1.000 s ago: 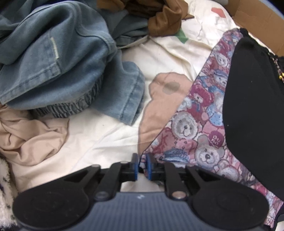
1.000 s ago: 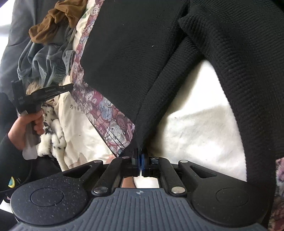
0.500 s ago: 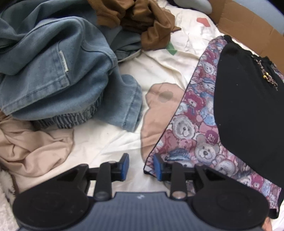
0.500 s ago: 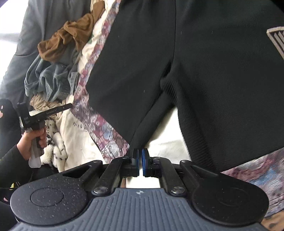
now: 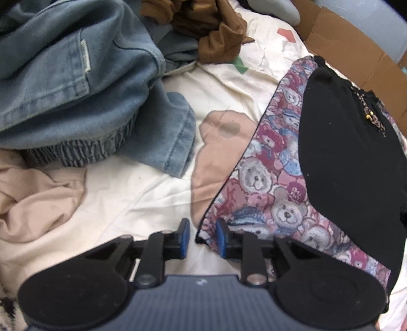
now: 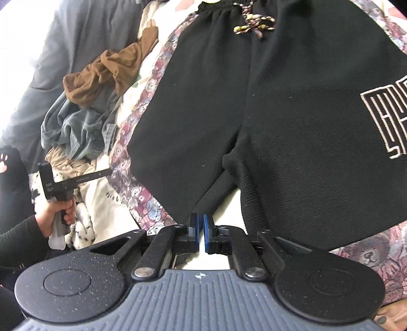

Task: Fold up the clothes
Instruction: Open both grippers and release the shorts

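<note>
Lying flat: black shorts [image 6: 292, 107] spread face-up on a teddy-bear print cloth [image 5: 267, 183], waistband and drawstring away from the right gripper, both legs open side by side. No fold visible in them.
Why flat: prob. laid out smooth so a fold can be made square; bear cloth serves as the work patch on the bed sheet [image 5: 127, 198].
Right gripper [image 6: 199, 233]: pads nearly pressed together, thin slit between; sits at the crotch/inner leg hem of the shorts. Cloth in the slit? Can't tell, the hem passes right by the tips.
Left gripper [image 5: 201, 238]: pads spread, nothing between; corner of the bear cloth lies in the gap w/o being pinched.
Left hand [image 6: 54, 214]: grips the left gripper's handle, low at the bed's edge, seen from the right view.
Unsorted heap: denim garment [image 5: 84, 94], beige cloth [image 5: 35, 203], brown garment [image 5: 211, 23], all crumpled, beside the bear cloth, not on it; likely kept apart so the work patch stays free.
Containers: cardboard box [image 5: 356, 51] flaps at the far edge behind the shorts; inside not visible.
Stage: shorts flattened, unfolded; fits either a garment readied for folding or one just smoothed again.
</note>
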`<action>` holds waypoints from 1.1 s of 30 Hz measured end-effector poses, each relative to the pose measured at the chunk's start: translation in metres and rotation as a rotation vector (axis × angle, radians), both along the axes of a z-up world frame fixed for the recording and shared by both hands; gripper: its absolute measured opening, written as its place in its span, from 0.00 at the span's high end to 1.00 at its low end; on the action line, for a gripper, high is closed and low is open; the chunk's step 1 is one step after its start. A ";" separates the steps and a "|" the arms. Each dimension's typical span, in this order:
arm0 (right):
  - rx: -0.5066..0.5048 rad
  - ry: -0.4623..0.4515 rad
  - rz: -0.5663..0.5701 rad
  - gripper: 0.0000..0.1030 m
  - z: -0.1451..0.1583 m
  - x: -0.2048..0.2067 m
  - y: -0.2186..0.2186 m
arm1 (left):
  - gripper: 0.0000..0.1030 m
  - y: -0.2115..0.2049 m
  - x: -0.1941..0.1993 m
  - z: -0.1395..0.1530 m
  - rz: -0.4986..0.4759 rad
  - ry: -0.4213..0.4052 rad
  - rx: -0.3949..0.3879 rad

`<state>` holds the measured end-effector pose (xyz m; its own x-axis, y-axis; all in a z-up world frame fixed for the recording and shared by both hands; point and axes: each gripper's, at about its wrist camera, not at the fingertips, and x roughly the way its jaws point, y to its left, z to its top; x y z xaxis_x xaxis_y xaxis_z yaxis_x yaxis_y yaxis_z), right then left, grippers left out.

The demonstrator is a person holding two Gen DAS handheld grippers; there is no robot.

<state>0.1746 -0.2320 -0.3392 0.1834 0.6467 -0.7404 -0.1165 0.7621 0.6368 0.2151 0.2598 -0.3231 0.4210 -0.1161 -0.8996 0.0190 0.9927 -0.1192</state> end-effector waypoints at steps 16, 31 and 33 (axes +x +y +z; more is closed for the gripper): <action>-0.075 -0.061 -0.065 0.96 0.008 0.005 -0.026 | 0.94 -0.020 -0.014 0.044 0.020 -0.085 -0.035; -0.135 -0.108 -0.077 0.65 0.009 0.006 -0.032 | 0.94 -0.092 -0.007 0.073 0.008 -0.078 -0.118; -0.134 -0.114 -0.078 0.65 0.010 0.006 -0.032 | 0.94 -0.101 -0.007 0.074 0.009 -0.075 -0.149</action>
<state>0.1810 -0.2637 -0.3293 0.3167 0.5243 -0.7904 -0.1193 0.8487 0.5152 0.2078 0.1592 -0.2494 0.4883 -0.2416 -0.8386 0.0248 0.9644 -0.2634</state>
